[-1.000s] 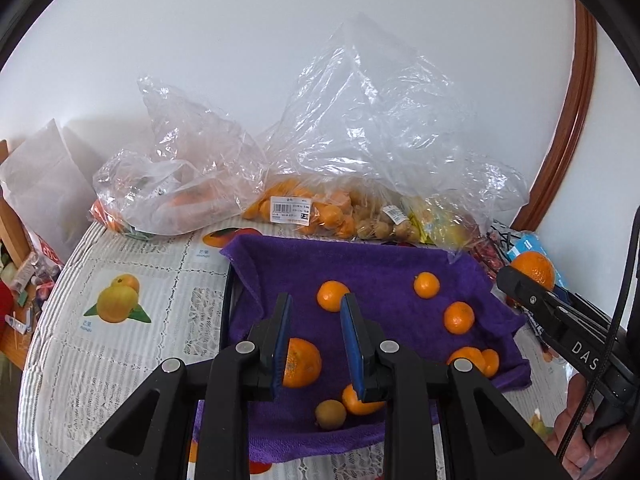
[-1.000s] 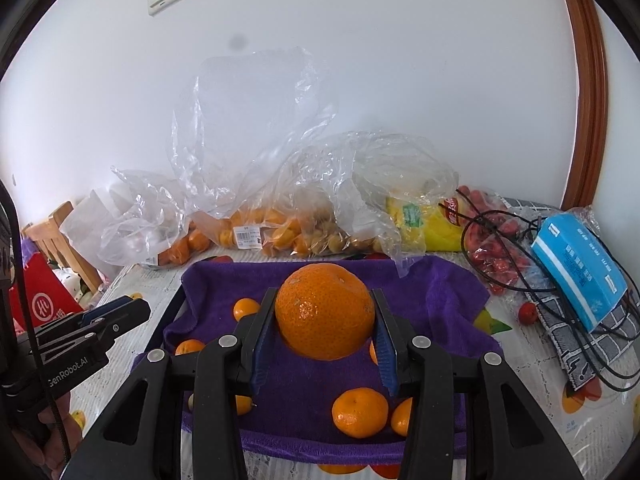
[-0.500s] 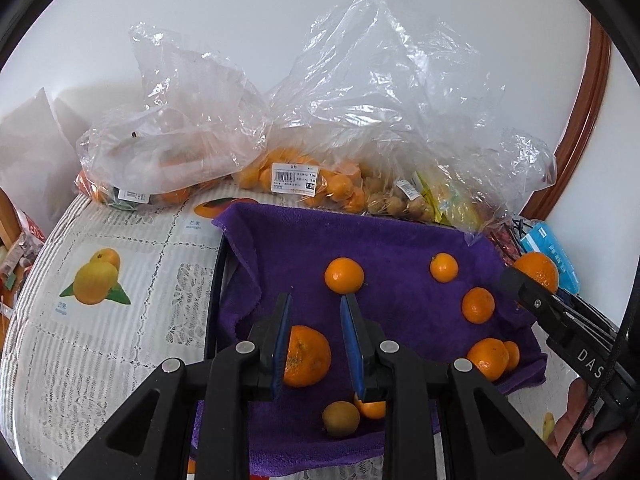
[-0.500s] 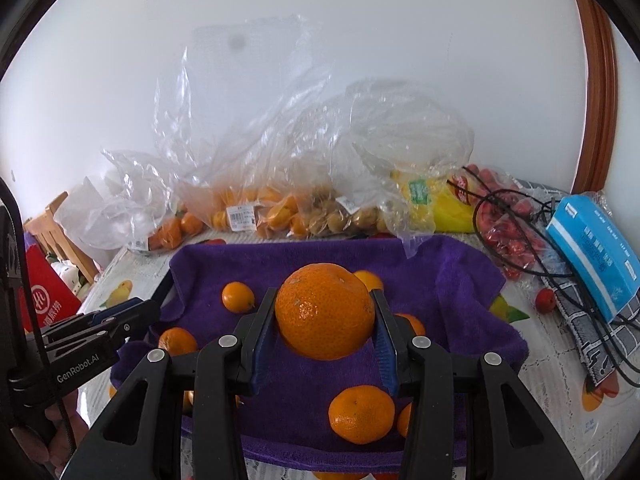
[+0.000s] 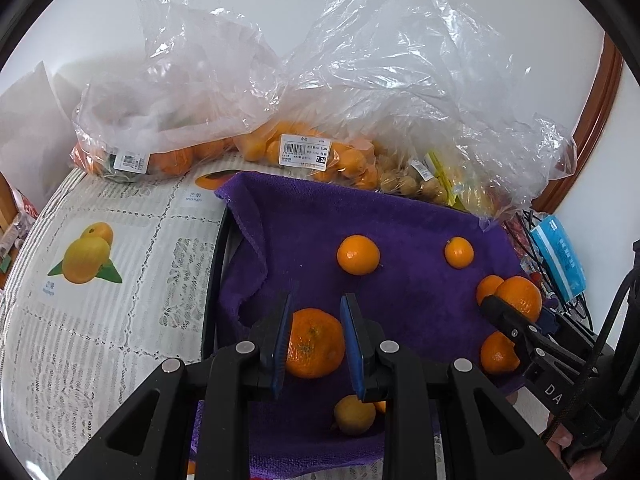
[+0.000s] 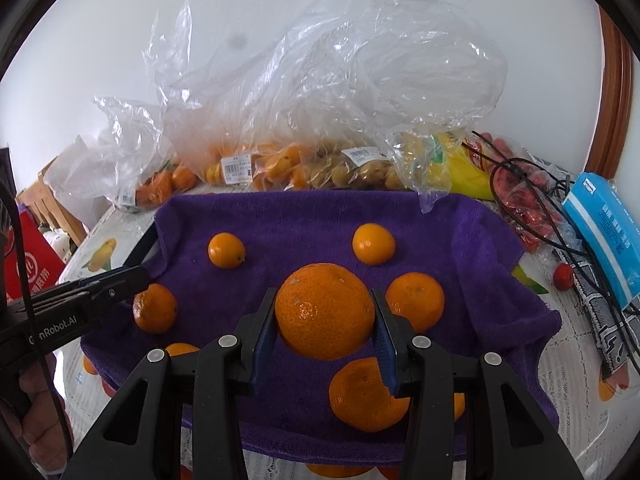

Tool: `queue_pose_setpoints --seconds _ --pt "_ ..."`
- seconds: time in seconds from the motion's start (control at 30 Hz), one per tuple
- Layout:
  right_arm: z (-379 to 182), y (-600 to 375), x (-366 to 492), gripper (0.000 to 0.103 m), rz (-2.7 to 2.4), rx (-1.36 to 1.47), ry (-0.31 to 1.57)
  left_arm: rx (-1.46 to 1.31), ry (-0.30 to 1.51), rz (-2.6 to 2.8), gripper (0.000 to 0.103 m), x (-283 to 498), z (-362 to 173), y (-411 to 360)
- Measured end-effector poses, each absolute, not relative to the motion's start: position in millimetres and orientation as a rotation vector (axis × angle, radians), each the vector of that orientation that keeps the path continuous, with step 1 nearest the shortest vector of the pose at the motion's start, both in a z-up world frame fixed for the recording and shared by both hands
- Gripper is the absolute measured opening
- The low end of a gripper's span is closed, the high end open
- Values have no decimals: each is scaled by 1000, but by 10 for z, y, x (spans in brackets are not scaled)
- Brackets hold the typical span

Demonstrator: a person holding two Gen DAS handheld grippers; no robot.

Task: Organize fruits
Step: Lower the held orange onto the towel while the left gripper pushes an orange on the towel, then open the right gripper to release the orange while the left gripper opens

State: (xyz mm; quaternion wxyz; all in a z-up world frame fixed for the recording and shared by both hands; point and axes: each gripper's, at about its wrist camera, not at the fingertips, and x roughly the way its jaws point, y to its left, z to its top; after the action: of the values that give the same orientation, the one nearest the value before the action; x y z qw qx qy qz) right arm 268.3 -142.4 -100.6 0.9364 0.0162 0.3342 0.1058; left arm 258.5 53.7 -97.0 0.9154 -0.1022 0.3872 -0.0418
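Mandarins lie scattered across the purple towel (image 6: 460, 240) as I hold one large mandarin (image 6: 325, 322) clamped between the pads of my right gripper (image 6: 325, 332), just above the cloth and slightly in front of two others at its 3 and 5 o'clock. My left gripper (image 5: 316, 340) stands empty with its jaws at their narrowest; the loose mandarin (image 5: 314, 342) seen between its fingers sits on the towel beyond them, as far as I can tell untouched. Bagged fruit (image 6: 256, 164) waits along the wall at 12 o'clock. By my reading, the step in hand is placing: the next move calls for lowering the held fruit onto bare towel, clear of its neighbours, then releasing gently so it does not roll.
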Motion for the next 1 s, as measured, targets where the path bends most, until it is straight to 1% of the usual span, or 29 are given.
queue_pose_setpoints --seconds 0.37,0.73,1.0 --pt "-1162 -1410 2760 44 198 20 730 -191 807 -79 24 2593 -1013 504" --pt "-1185 -1374 2749 44 193 -6 728 -181 798 -82 24 2577 -1000 483" --pt "-1168 -1393 2741 44 191 5 724 -195 795 -108 40 2562 -984 478"
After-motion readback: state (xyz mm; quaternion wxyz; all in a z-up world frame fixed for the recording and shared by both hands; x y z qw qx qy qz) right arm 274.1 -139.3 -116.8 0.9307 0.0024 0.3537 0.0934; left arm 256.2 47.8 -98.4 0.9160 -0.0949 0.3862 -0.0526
